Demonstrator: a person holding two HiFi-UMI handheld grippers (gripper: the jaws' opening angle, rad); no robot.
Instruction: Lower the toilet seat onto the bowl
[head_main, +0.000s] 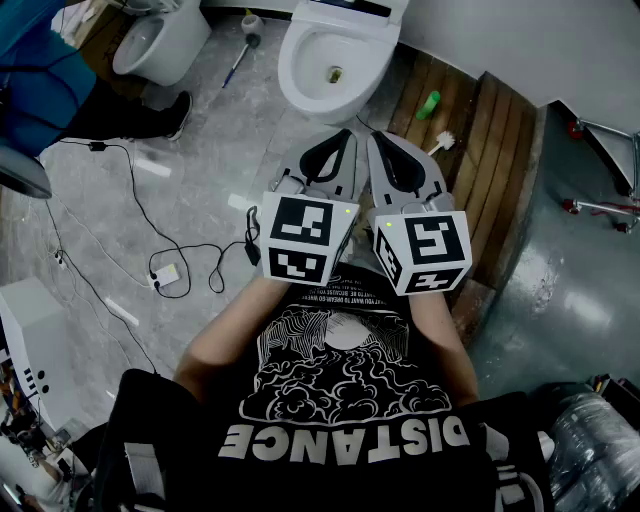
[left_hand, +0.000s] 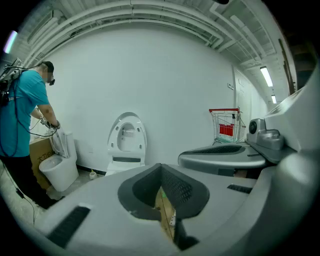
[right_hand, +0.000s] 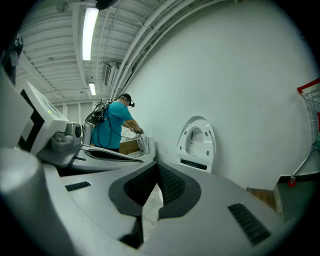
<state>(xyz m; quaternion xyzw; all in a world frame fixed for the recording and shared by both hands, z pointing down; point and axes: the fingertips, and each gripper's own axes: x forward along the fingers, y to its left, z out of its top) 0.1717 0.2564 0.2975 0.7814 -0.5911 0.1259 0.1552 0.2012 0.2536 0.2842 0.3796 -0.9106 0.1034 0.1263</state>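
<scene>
Against the wall ahead, the toilet seat (left_hand: 127, 136) stands upright over the bowl (head_main: 330, 65). My left claw (left_hand: 161, 175) and right claw (right_hand: 157, 172) are well short of it, both clenched on nothing. It looks stiff, light and slippery, so I'd hook its top rim

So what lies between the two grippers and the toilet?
Only a short stretch of grey floor, as the head view shows. Nothing sits between the left gripper, the right gripper and the toilet. The brush lies off to the right.
</scene>
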